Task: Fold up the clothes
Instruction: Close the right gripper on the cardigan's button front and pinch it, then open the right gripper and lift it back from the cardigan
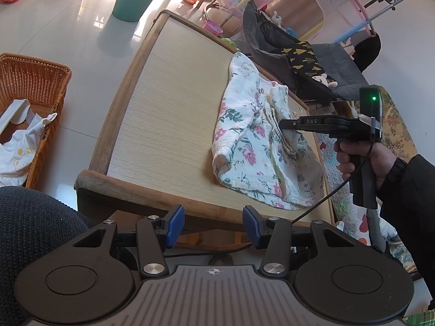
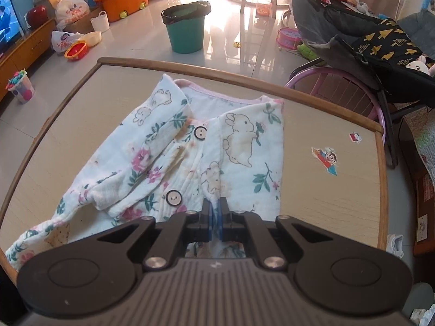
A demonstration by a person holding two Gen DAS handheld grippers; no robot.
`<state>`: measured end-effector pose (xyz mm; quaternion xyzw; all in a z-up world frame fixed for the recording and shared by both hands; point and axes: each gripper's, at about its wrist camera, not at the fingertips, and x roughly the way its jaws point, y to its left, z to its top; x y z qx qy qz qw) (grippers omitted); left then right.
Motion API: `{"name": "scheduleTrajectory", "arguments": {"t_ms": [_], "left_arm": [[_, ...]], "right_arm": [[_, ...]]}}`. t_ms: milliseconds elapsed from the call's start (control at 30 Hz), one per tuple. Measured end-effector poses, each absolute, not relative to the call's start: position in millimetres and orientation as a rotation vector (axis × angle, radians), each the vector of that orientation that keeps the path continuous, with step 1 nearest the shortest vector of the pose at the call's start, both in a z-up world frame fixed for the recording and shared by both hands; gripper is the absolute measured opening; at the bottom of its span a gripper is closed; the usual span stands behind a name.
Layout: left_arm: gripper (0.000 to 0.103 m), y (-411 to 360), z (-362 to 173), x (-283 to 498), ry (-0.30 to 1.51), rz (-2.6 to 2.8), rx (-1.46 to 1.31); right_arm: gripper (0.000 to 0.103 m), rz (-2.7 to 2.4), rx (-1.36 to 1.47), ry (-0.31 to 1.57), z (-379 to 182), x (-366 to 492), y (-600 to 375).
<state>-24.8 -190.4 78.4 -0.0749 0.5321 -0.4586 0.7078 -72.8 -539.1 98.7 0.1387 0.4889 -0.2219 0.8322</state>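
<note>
A white baby garment (image 2: 190, 160) with flowers, rabbits and two buttons lies rumpled on a light wooden table (image 2: 326, 190). My right gripper (image 2: 216, 209) is shut on the garment's near edge, the fabric pinched between its blue pads. In the left wrist view the garment (image 1: 252, 141) lies at the table's right side, and the right gripper (image 1: 282, 125) reaches onto it from the right. My left gripper (image 1: 213, 225) is open and empty, held above the table's near edge (image 1: 141, 187), apart from the garment.
A wicker basket (image 1: 30, 81) with white baby clothes stands on the floor at the left. A teal bin (image 2: 186, 27) stands beyond the table. A stroller with dark fabric (image 2: 367, 40) is at the right. Stickers (image 2: 326, 160) lie on the tabletop.
</note>
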Motion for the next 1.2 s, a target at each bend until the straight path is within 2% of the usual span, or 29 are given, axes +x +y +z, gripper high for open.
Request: {"name": "scheduleTrajectory", "arguments": {"t_ms": [500,967,1067,1133,1200], "left_arm": [[0.050,-190.3,78.8,-24.7,1.183,-1.016,-0.164],[0.050,-192.0,78.5,-25.4,1.183,-1.012,-0.151],[0.050,-192.7,78.4,-25.2,1.184,-1.009,-0.149],[0.050,-193.6,78.6,-25.5,1.184,-1.008,-0.145],[0.050,-194.6,78.7,-25.8,1.185,-1.007,-0.139]], "right_arm": [[0.010,-0.471,0.353,1.000,100.7,-76.4,-539.0],[0.016,-0.452,0.333,1.049,122.3,-78.2,-521.9],[0.022,-0.484,0.322,1.048,130.0,-89.6,-516.7],[0.030,-0.523,0.328,1.044,134.9,-103.4,-513.8],[0.032,-0.557,0.347,1.042,136.6,-120.5,-510.9]]}}
